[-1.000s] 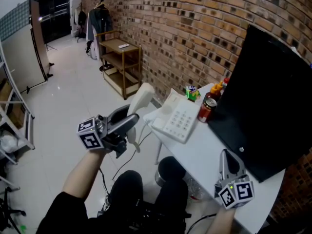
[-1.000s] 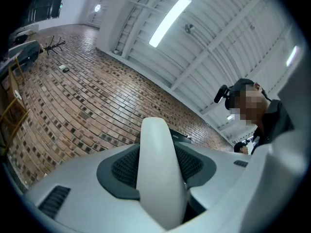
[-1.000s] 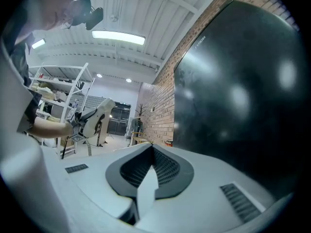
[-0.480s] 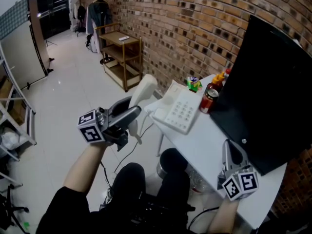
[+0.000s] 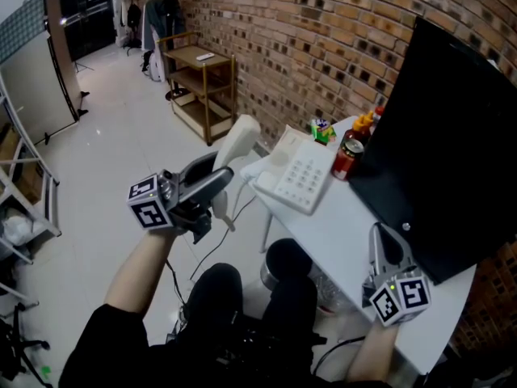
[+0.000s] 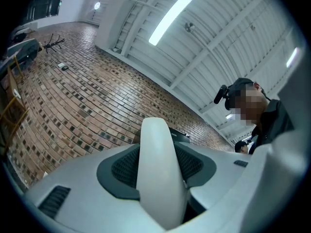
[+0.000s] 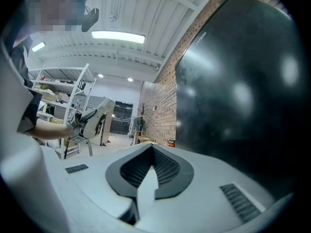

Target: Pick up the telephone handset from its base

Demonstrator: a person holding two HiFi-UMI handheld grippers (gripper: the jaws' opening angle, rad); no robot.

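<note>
Pinches handset (image 5: 237, 145) in left claw (image 5: 216, 181), clear of base (image 5: 297, 183); holds right claw (image 5: 380, 234) pressed together, empty, over surface (image 5: 343, 245).

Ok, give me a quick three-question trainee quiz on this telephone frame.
1. True or false: the handset lies on the telephone base.
2. Which tool grips the handset? A) left tool B) right tool C) neither
3. Fill in: the red can stands on the table beside the black ____.

Key: 1 false, it is held up clear of the base; 2 A; 3 monitor.
</note>
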